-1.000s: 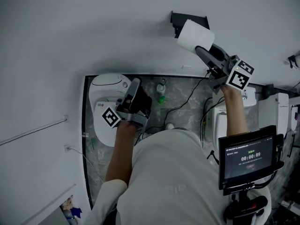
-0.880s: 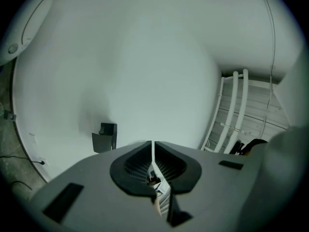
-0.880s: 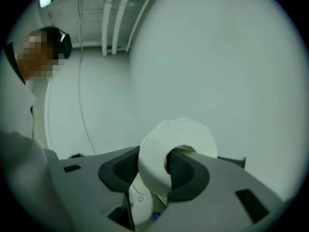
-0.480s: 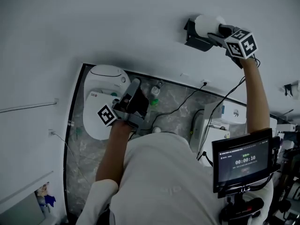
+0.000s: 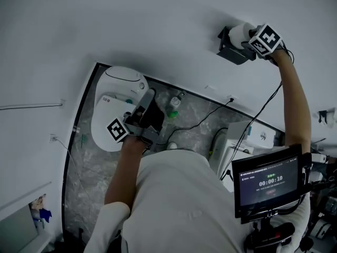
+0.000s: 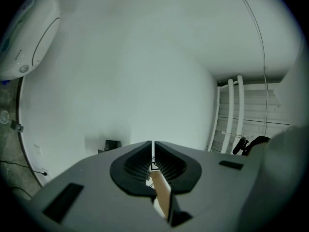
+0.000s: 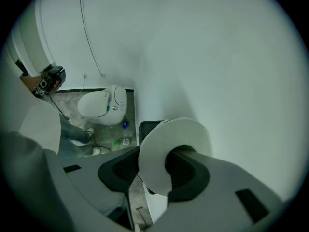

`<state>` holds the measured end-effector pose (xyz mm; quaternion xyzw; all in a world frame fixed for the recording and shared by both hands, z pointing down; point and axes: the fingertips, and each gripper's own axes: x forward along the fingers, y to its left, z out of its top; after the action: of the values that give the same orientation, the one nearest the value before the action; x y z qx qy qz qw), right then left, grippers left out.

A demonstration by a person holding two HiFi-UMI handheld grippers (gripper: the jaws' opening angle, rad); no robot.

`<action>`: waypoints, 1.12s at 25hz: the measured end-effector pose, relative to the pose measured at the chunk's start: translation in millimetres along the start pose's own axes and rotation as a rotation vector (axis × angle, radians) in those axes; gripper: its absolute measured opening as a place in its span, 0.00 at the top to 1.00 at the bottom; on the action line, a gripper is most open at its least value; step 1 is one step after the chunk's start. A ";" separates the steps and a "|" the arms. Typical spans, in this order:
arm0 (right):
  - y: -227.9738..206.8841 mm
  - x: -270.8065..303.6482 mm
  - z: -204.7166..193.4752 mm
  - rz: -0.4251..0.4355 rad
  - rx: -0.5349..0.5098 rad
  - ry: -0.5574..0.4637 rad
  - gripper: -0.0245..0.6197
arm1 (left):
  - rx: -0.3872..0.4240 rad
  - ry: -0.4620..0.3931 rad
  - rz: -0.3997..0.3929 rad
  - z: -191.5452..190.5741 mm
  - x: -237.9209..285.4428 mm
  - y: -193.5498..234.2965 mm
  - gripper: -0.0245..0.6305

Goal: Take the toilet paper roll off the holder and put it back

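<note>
The white toilet paper roll (image 5: 239, 34) is high on the wall, right against the black holder (image 5: 230, 52). My right gripper (image 5: 246, 37) is shut on it. In the right gripper view one jaw reaches into the core of the roll (image 7: 155, 151) and the other presses on its outside, with the holder (image 7: 147, 127) just behind. My left gripper (image 5: 150, 95) hangs low over the floor near the toilet. Its jaws are shut with nothing between them in the left gripper view (image 6: 153, 151).
A white toilet (image 5: 113, 109) stands on the marble floor below the left gripper, with small bottles (image 5: 172, 109) and black cables (image 5: 210, 121) beside it. A screen with a timer (image 5: 268, 181) sits at the lower right. A rail (image 5: 31, 107) runs along the left wall.
My right gripper has carried the roll in closer against the holder, with the arm stretched further up. The left gripper has stayed where it was, shut.
</note>
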<state>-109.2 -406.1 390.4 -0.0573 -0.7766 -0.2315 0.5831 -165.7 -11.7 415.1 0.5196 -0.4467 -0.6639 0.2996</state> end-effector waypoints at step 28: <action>-11.3 -0.6 -11.6 0.065 -0.099 0.109 0.63 | -0.006 -0.016 -0.012 6.9 2.0 -2.5 0.95</action>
<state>-102.9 -420.9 388.9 -0.0985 -0.7291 -0.2536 0.6280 -172.7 -10.4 412.4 0.5160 -0.4439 -0.6711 0.2936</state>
